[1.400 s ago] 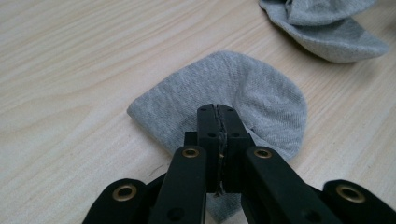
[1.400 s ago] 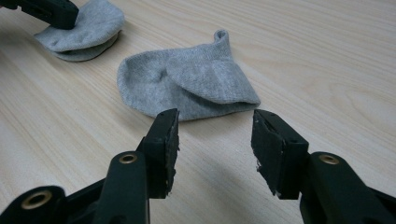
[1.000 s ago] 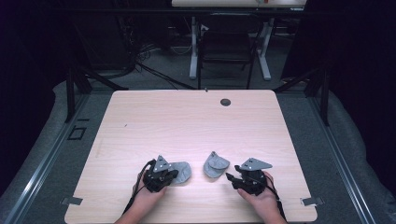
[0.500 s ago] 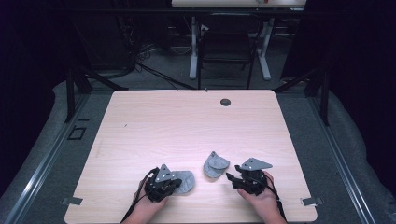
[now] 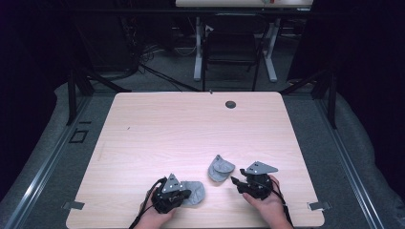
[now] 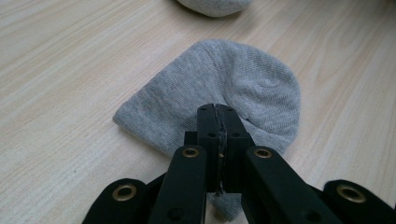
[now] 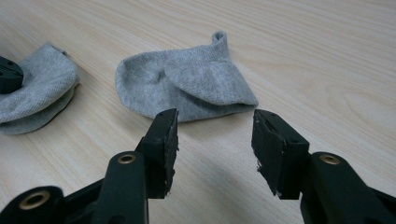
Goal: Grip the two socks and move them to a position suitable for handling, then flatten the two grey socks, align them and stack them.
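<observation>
- Left gripper (image 6: 219,135) is clamped on a folded grey knit sock (image 6: 219,88) near the desk's (image 5: 157,129) front edge.
- Right gripper (image 7: 212,140), jaws apart, holds nothing; the second grey sock (image 7: 187,88) lies just ahead, long axis crosswise.

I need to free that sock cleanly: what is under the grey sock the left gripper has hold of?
Bare wooden table lies all around the grey sock, which rests flat on it. The left gripper is shut on its near edge; whatever lies beneath the fabric is covered.

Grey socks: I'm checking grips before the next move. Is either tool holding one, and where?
The left tool pinches one grey sock at its near edge; the right tool stands open, short of the other sock.
</observation>
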### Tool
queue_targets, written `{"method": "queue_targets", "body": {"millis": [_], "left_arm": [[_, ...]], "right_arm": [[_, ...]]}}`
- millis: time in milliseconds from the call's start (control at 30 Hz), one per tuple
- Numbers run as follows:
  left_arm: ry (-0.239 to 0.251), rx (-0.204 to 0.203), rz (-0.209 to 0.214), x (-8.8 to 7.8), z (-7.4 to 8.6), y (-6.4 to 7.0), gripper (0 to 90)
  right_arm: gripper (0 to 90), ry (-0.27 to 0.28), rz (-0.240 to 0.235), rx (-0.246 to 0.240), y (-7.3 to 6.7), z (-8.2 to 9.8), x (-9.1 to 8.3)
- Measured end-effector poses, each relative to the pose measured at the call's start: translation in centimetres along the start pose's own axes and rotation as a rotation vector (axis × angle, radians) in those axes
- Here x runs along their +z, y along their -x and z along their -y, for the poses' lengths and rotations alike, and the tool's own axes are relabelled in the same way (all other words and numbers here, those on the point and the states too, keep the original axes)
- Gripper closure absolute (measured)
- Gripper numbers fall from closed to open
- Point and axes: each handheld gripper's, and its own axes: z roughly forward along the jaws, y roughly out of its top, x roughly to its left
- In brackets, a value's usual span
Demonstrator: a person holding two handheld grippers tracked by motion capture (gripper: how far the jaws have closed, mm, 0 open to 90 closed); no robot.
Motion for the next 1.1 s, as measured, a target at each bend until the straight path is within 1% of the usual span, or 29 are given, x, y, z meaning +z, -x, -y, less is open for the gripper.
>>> {"method": "queue_targets", "body": {"millis": [100, 133, 167, 200, 233, 267, 367, 400, 467, 500, 533, 600, 633, 667, 733, 767, 833, 867, 900, 967, 1000, 1033, 1100], "left_arm": [[0.004, -0.011, 0.005, -0.1, 0.0, 0.0, 87.8], [0.009, -0.018, 0.01, -0.1, 0.0, -0.1, 86.3], [0.012, -0.019, 0.014, -0.2, -0.1, -0.1, 84.8], [0.018, -0.024, 0.016, -0.3, -0.2, -0.2, 83.8], [0.02, -0.018, 0.019, -0.5, -0.2, -0.3, 83.1], [0.028, -0.033, 0.021, -0.6, -0.3, -0.3, 82.2], [0.052, -0.046, 0.018, -1.4, -0.5, -0.8, 79.8], [0.058, -0.048, 0.017, -1.6, -0.6, -0.9, 77.6], [0.073, -0.064, 0.011, -2.1, -0.6, -1.4, 76.8], [0.083, -0.076, 0.006, -2.3, -0.6, -1.7, 76.0], [0.087, -0.088, 0.001, -2.4, -0.5, -2.0, 75.4], [0.092, -0.104, -0.013, -2.8, -0.3, -2.6, 74.1], [0.094, -0.11, -0.029, -2.9, -0.2, -2.9, 73.7], [0.095, -0.12, -0.027, -3.2, -0.2, -3.3, 73.2], [0.105, -0.136, -0.048, -3.6, -0.1, -3.8, 72.1], [0.109, -0.147, -0.05, -3.7, -0.1, -4.1, 71.7], [0.122, -0.161, -0.06, -4.0, 0.0, -4.5, 70.7], [0.121, -0.164, -0.072, -4.2, 0.0, -4.7, 70.5], [0.123, -0.161, -0.072, -4.3, 0.1, -4.9, 70.2], [0.126, -0.173, -0.077, -4.4, 0.2, -5.1, 70.0], [0.126, -0.176, -0.08, -4.4, 0.2, -5.2, 70.0], [0.125, -0.18, -0.08, -4.4, 0.3, -5.2, 69.8], [0.121, -0.176, -0.082, -4.4, 0.3, -5.2, 69.2]], "right_arm": [[50.6, 0.011, 0.002, 0.004, 0.0, 0.0, 0.0], [51.1, 0.002, 0.004, 0.0, 0.0, -0.1, -0.1], [51.5, 0.004, 0.004, 0.001, 0.1, -0.1, -0.1], [52.7, 0.001, 0.004, -0.005, 0.1, -0.1, -0.1], [53.9, -0.005, 0.009, -0.011, 0.1, -0.1, -0.1], [55.3, -0.005, 0.01, -0.014, 0.1, -0.2, -0.1], [60.3, -0.002, 0.019, -0.03, 0.0, -0.6, -0.2], [64.1, 0.001, 0.028, -0.038, -0.1, -1.0, -0.3], [65.3, 0.002, 0.025, -0.042, -0.1, -1.2, -0.3], [66.5, -0.004, 0.028, -0.052, -0.1, -1.4, -0.3], [68.5, -0.006, 0.035, -0.057, -0.2, -1.5, -0.3], [71.8, -0.009, 0.033, -0.059, -0.1, -1.8, -0.1], [73.7, -0.023, 0.036, -0.073, -0.1, -2.0, 0.0], [75.2, -0.022, 0.041, -0.077, -0.1, -2.2, 0.1], [76.8, -0.035, 0.045, -0.093, 0.0, -2.6, 0.3], [77.8, -0.038, 0.053, -0.102, 0.1, -2.8, 0.4], [78.7, -0.039, 0.058, -0.097, 0.4, -3.3, 0.8], [79.3, -0.037, 0.06, -0.09, 0.6, -3.5, 1.0], [80.0, -0.032, 0.062, -0.08, 0.8, -3.7, 1.2], [80.4, -0.025, 0.058, -0.06, 1.1, -4.0, 1.6], [80.4, -0.035, 0.061, -0.068, 1.3, -4.2, 1.8], [80.4, -0.033, 0.063, -0.067, 1.4, -4.3, 2.0], [80.4, -0.055, 0.072, -0.069, 1.6, -4.3, 2.5]]}}
